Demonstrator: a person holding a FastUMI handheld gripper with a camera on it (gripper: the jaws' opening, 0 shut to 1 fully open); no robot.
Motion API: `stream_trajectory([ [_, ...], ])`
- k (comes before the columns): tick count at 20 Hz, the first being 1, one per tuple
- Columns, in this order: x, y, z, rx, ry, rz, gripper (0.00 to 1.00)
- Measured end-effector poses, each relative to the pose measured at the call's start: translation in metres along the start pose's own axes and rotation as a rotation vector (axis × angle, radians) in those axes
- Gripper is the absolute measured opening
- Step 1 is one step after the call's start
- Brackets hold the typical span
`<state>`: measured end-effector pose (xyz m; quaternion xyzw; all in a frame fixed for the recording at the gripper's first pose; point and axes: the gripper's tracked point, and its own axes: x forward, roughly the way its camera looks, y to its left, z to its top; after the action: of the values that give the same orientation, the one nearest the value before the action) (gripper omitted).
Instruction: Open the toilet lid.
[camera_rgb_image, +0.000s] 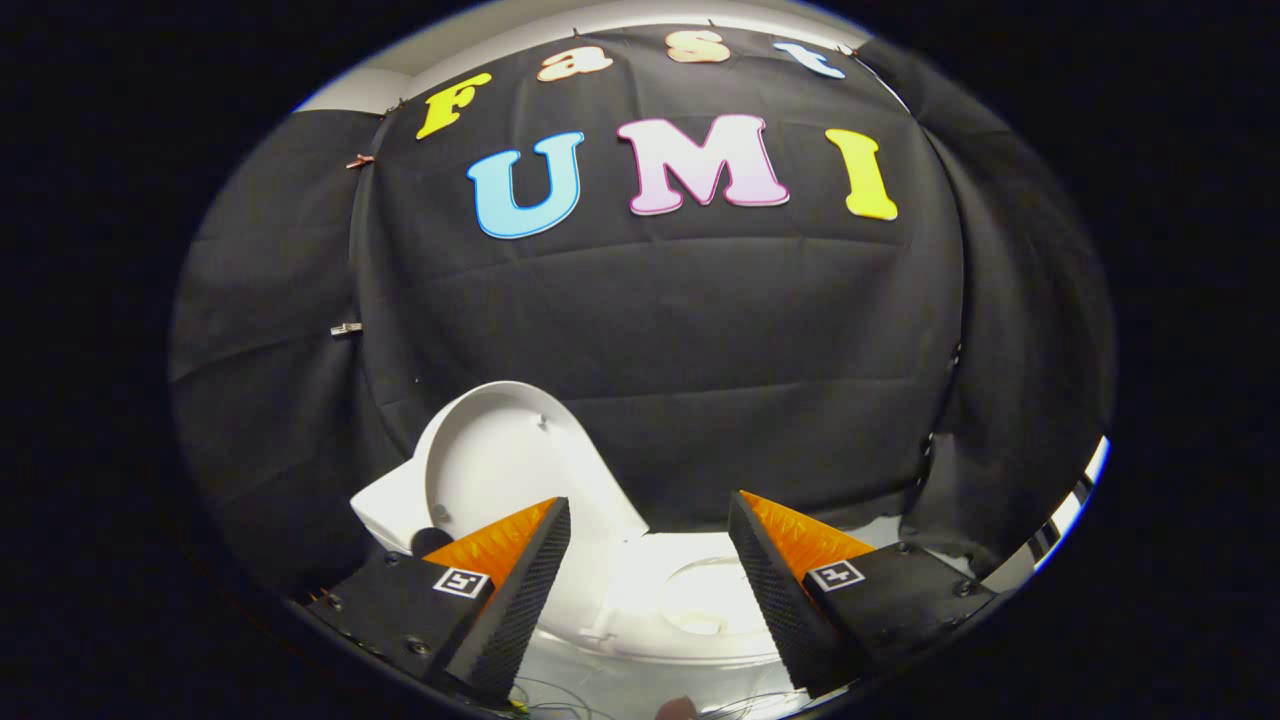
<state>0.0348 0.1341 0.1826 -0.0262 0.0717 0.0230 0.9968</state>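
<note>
Lid up, claw free — the opening looks done to me.

Gripper view: I see the toilet lid (500, 465) raised and leaning back toward the black cloth wall (700, 320), its pale underside facing me, just beyond my left finger, which covers its lower edge. The toilet (640, 600) sits low between and just ahead of the fingers, with the seat ring and bowl opening (710, 600) uncovered. My claw (650, 590) stands wide apart and grips nothing; neither finger touches the lid as far as I can tell. I judge the task essentially finished: the lid seems to stand on its own, though I cannot see the hinge, so whether it rests fully back is unclear. All that seems left is pulling away.
</note>
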Motion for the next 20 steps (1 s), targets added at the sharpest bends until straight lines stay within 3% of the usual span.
stream_trajectory([
  [4,-0.007,-0.034,-0.010,-0.074,-0.066,-0.016,0.99],
  [11,-0.012,-0.083,-0.051,-0.006,-0.042,-0.072,1.00],
  [20,-0.015,-0.096,-0.047,0.038,-0.087,-0.076,0.99],
])
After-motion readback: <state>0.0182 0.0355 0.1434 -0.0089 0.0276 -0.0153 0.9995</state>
